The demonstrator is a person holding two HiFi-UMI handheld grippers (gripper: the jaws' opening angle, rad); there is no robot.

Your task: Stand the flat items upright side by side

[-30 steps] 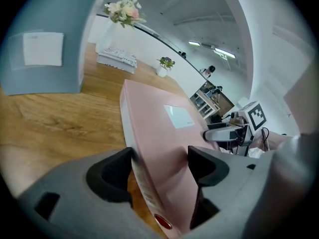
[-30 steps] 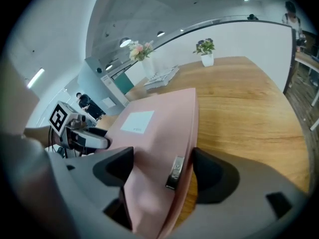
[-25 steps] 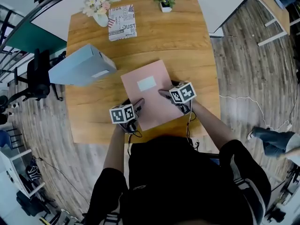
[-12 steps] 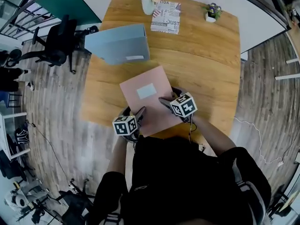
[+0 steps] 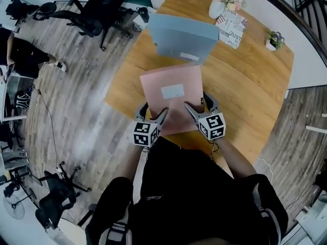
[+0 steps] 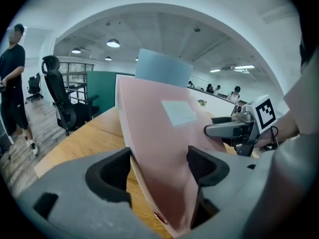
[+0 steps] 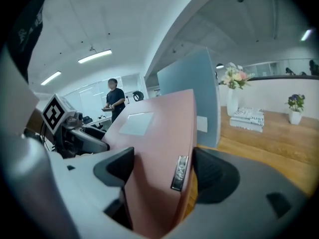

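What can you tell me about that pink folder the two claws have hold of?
The pink folder is a flat, stiff, matte file that looks like card, with a pale rectangular label on its cover and a small metal tab on its narrow spine. The left claw and the right claw each clamp its near edge, one at each corner. It is tilted, not yet upright, above the wooden table, in front of a standing blue folder. Whether its far edge touches the table is unclear.
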